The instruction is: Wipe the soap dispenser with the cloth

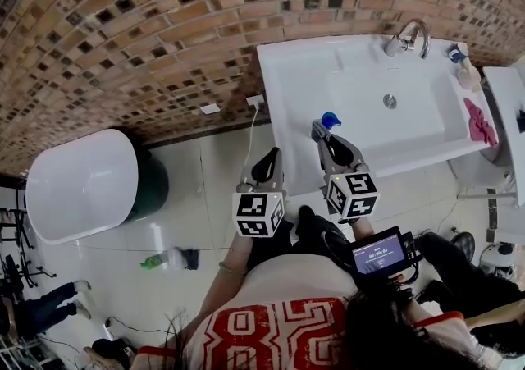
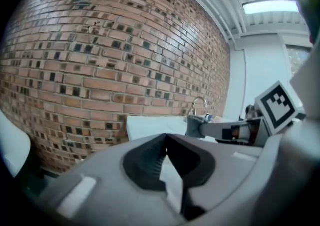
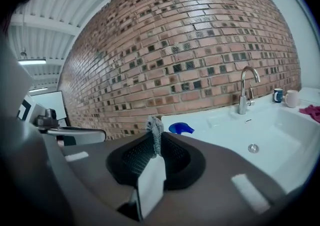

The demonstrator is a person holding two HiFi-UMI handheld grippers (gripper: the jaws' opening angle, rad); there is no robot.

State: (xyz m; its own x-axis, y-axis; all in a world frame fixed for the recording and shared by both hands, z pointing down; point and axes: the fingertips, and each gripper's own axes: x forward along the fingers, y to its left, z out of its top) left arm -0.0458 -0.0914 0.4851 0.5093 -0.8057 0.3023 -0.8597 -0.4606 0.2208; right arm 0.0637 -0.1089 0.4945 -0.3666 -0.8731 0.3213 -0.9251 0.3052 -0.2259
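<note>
A white sink (image 1: 295,73) stands against a curved wall of brown brick tiles (image 1: 123,32), and everything here is placed from it. At its back edge rises a chrome tap (image 1: 410,36). Just right of the tap, in the back right corner of the surface, stands the pale soap dispenser (image 1: 468,75), with a small blue cup (image 1: 455,54) close behind it. A pink cloth (image 1: 479,121) lies bunched on the sink's right rim, in front of the dispenser. The drain (image 1: 390,101) sits in the middle of the basin. On the front left of the surface rests a small blue object (image 1: 330,120); its kind is hard to make out. The right gripper (image 1: 321,132) hangs over the sink's front edge, beside that blue object and well apart from the dispenser. Its jaws are pressed together on what looks like a grey cloth (image 3: 155,131), which stands up between them. The left gripper (image 1: 267,165) hovers off the sink's front left corner, above the pale tiled floor (image 1: 197,196), its jaws closed tip to tip with nothing between. On the wall left of the sink is a white socket (image 1: 256,101). Farther left stands a white rounded fixture (image 1: 78,184) on a dark green base, and a green bottle (image 1: 154,261) lies on the floor.
</note>
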